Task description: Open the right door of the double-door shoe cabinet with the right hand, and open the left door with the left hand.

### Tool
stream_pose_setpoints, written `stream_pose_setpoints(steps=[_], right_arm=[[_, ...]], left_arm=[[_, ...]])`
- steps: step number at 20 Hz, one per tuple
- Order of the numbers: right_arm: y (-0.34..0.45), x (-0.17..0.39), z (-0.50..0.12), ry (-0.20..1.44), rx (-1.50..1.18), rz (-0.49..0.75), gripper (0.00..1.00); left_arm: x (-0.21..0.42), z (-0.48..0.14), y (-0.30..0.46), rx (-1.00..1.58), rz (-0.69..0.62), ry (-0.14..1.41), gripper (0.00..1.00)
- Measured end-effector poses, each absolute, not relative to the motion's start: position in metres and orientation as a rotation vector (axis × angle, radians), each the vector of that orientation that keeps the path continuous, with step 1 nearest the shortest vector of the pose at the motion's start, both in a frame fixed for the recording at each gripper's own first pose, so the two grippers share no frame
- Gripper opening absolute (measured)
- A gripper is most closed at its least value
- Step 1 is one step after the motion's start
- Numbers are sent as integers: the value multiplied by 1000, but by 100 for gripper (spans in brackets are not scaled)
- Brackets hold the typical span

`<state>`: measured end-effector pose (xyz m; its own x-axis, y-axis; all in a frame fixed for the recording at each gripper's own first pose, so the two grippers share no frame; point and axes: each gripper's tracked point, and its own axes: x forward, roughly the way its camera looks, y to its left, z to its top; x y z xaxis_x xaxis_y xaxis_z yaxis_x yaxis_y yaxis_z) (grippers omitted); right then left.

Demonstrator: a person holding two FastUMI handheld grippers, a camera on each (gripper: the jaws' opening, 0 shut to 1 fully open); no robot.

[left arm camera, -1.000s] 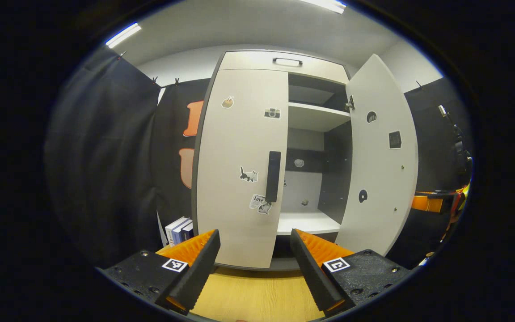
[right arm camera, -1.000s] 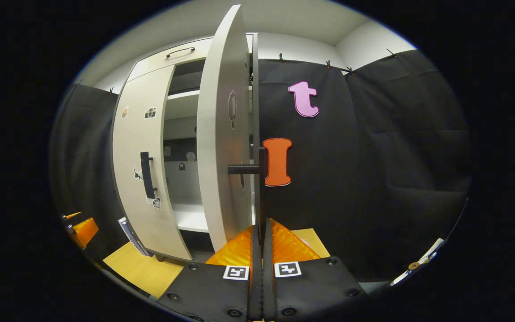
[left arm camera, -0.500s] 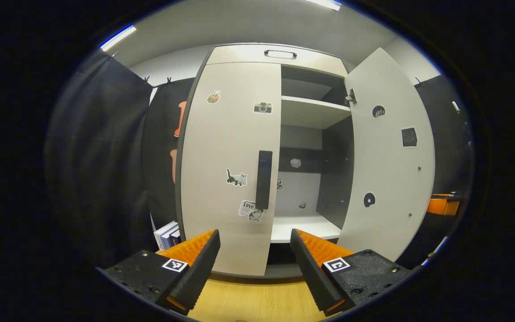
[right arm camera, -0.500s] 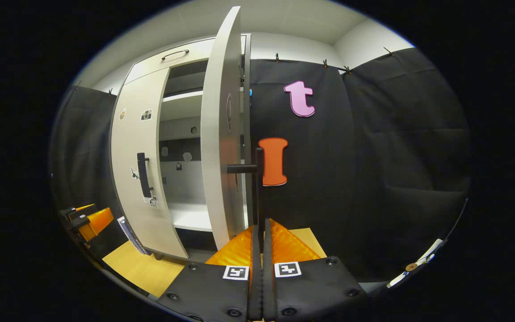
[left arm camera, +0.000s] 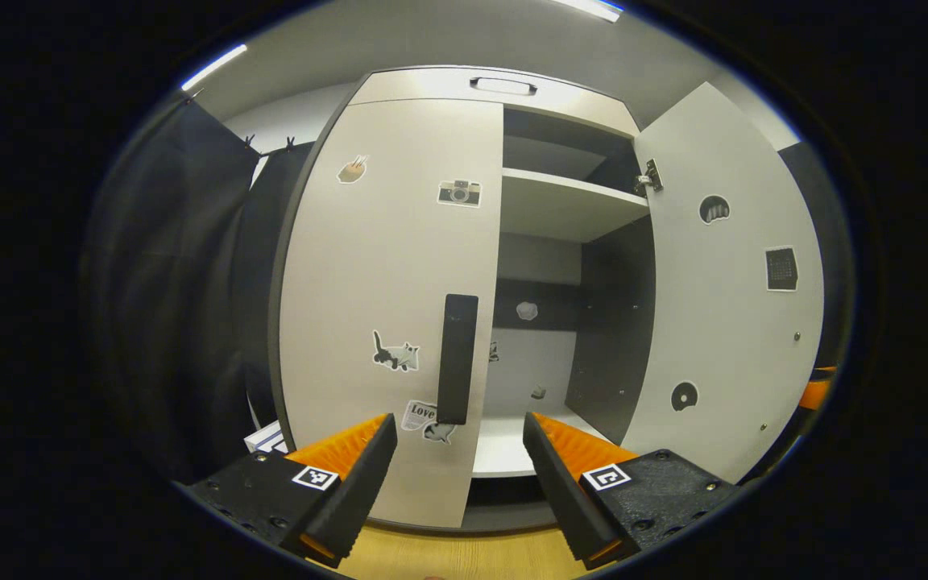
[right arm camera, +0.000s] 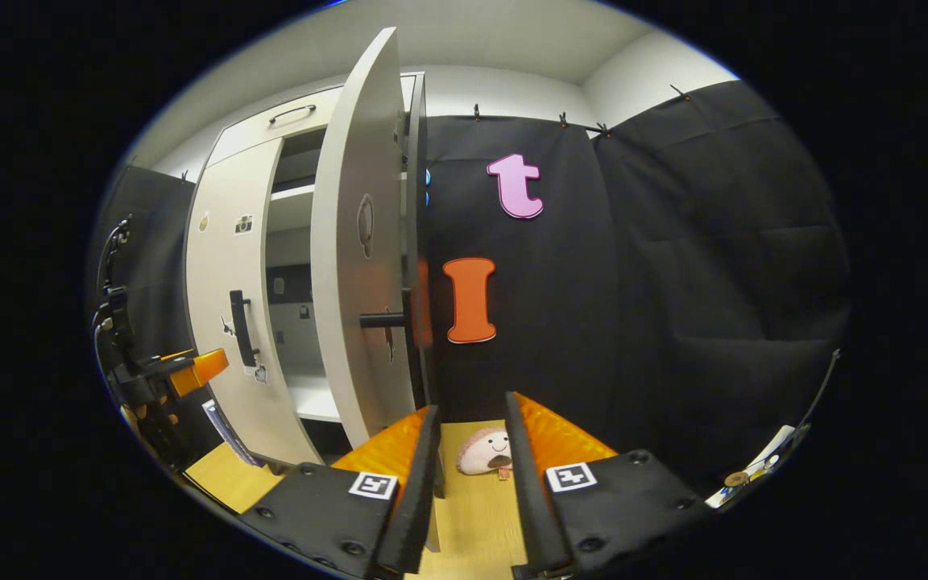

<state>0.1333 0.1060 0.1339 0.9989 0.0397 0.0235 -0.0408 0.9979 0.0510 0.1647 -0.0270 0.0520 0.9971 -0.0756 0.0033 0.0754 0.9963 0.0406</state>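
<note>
The pale shoe cabinet's left door [left arm camera: 383, 266] is closed, and its black vertical handle [left arm camera: 457, 358] stands just above and ahead of my left gripper [left arm camera: 460, 427]. That gripper is open and holds nothing. The right door [left arm camera: 730, 306] is swung wide open, baring the shelves [left arm camera: 561, 209]. In the right gripper view that door [right arm camera: 351, 266] is seen nearly edge-on, with its handle [right arm camera: 387, 320] sticking out just beyond my right gripper [right arm camera: 472, 411]. The right gripper is open with its fingers apart from the handle. The left gripper [right arm camera: 190, 366] shows far left, near the left door's handle [right arm camera: 242, 329].
A small round plush toy [right arm camera: 486, 453] lies on the wooden floor [right arm camera: 480, 515] between my right fingers. Books [left arm camera: 267, 439] lean beside the cabinet's lower left corner. Black cloth walls [right arm camera: 657, 282] close in both sides.
My right gripper has opened and let go of the right door's handle. My left gripper has moved closer to the left door, whose handle now looms larger and lower.
</note>
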Motion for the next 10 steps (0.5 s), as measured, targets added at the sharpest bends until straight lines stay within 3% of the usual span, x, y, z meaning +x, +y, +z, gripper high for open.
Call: stream_pose_setpoints(steps=[1, 2, 6, 10], right_arm=[[102, 133, 135, -27, 47, 31, 51], [97, 135, 135, -31, 41, 13, 55], [87, 134, 137, -41, 52, -28, 100], [85, 138, 143, -58, 85, -40, 100]], left_arm=[[172, 53, -26, 41, -73, -5, 95], [180, 54, -26, 43, -71, -5, 95], [210, 58, -18, 69, -47, -13, 92], [236, 52, -15, 52, -45, 10, 95]])
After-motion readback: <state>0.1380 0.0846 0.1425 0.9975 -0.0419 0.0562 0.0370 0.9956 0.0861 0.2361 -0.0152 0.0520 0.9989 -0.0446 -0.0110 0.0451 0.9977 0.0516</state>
